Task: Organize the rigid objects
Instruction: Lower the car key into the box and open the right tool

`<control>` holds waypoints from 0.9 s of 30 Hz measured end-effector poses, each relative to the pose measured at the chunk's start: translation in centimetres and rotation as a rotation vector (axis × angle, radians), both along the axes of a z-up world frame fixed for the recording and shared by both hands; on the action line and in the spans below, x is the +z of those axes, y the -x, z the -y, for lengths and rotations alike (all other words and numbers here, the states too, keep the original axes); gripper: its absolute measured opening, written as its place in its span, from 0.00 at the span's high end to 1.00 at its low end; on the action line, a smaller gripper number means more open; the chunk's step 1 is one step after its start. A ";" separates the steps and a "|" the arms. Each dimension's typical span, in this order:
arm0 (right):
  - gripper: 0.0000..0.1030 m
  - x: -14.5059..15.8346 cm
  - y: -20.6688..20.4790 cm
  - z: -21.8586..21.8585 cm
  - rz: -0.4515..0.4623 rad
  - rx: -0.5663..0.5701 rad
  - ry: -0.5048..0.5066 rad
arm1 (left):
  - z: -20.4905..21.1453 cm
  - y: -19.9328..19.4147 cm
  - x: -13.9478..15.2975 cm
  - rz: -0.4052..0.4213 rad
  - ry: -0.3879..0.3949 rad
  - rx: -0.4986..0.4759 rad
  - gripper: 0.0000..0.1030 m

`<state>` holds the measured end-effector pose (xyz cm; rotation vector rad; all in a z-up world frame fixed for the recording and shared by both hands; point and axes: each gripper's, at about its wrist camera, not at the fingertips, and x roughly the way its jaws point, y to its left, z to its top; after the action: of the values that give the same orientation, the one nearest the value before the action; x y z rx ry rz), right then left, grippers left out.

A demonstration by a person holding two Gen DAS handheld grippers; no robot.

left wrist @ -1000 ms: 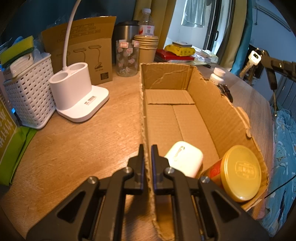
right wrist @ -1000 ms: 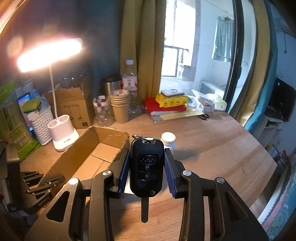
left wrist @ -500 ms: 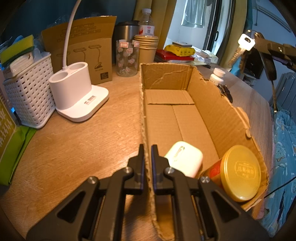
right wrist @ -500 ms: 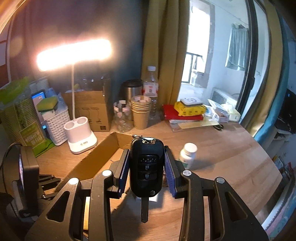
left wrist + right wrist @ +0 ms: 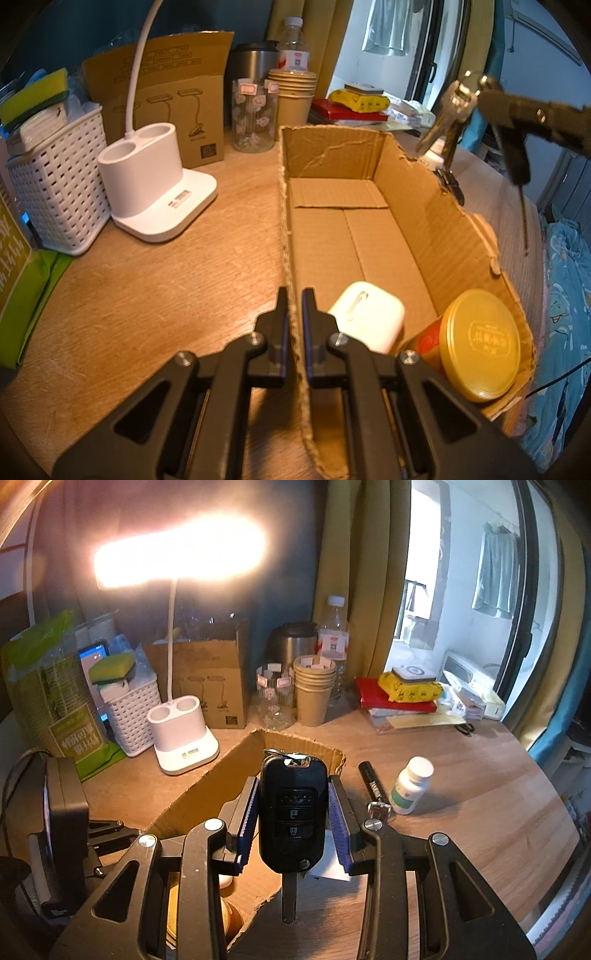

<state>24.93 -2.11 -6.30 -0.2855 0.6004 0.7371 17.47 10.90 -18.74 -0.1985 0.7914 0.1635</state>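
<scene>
Right tongs (image 5: 293, 812) are gripping the car key (image 5: 293, 810) by the fob, blade hanging down, keyring at the top, hovering above the cardboard box (image 5: 413, 206) near its right wall. Left tongs (image 5: 294, 314) are pinching the box's left wall, closed on the cardboard, steadying it. Already sitting in the box at its near end: white earbud case (image 5: 365, 315) and gold-lidded tin (image 5: 480, 343). Pill bottle (image 5: 410, 790) and black marker (image 5: 373, 784) are lying on the table (image 5: 461, 812) just right of the box, not yet packed. Risks, as I judge it: releasing this close to the right wall could bounce the key off the ragged rim onto the table; the dangling keys (image 5: 448, 110) could snag that torn edge; a thin pinched wall could buckle if jolted.
</scene>
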 end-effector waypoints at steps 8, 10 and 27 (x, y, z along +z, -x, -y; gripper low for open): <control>0.63 -2.6 -0.1 -1.2 -0.073 0.013 0.013 | 0.1 0.0 0.0 0.001 0.004 0.000 0.94; 0.63 -3.2 -0.1 -1.6 -0.087 0.017 0.016 | 0.1 0.0 0.0 0.002 0.005 0.000 0.94; 0.64 -6.6 -0.9 -2.9 -0.167 0.018 0.057 | 0.2 0.0 -0.1 0.006 0.003 -0.003 0.94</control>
<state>25.82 0.80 -12.88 -0.2838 0.7788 0.7672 17.46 10.70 -18.83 -0.2011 0.7856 0.1591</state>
